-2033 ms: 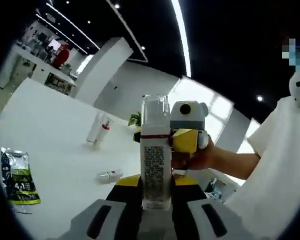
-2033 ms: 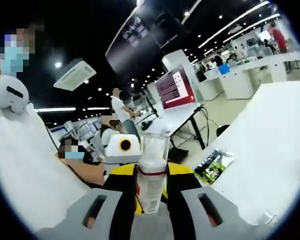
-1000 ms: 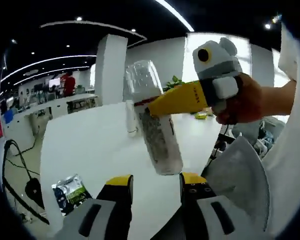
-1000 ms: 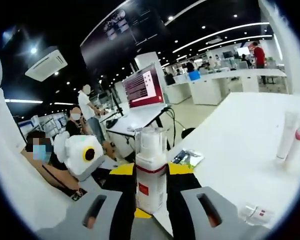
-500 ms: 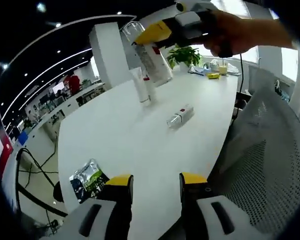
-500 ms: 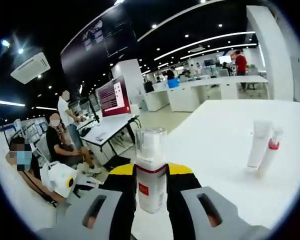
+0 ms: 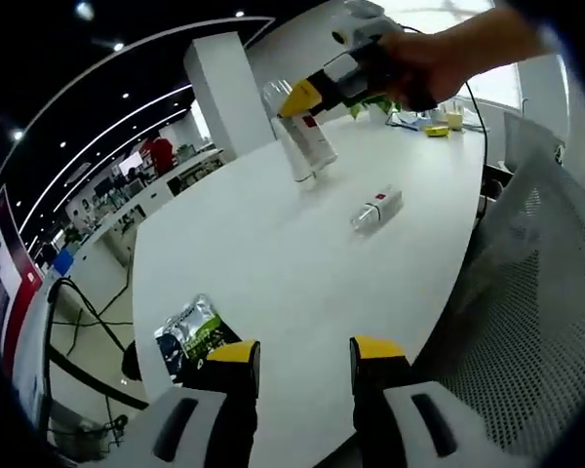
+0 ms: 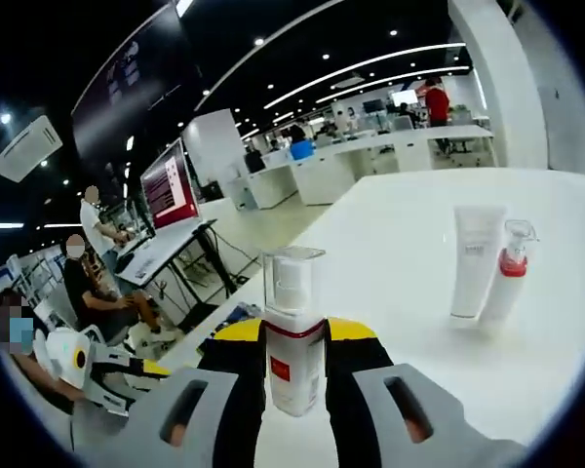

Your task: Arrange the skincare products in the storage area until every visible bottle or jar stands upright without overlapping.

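My right gripper [image 8: 294, 341] is shut on a white pump bottle [image 8: 292, 292] with a clear cap and a red band, held upright over the white table [image 8: 400, 244]. In the left gripper view the same bottle [image 7: 308, 146] hangs tilted in the right gripper [image 7: 307, 97], its base low over the table at the far side. Further out, a white tube [image 8: 475, 258] and a bottle with a red collar [image 8: 508, 268] stand side by side. A small bottle [image 7: 375, 208] lies on its side. My left gripper [image 7: 304, 353] is open at the table's near edge, holding nothing.
A green and black sachet [image 7: 189, 331] lies near the table's edge by my left jaw. A grey mesh chair [image 7: 526, 292] stands to the right. The left gripper [image 8: 107, 375] hangs off the table edge. People sit at desks [image 8: 166, 249] beyond.
The left gripper let go of the pump bottle and drew back to the table edge. The right gripper carried it out over the table, toward the tube and red-collared bottle.
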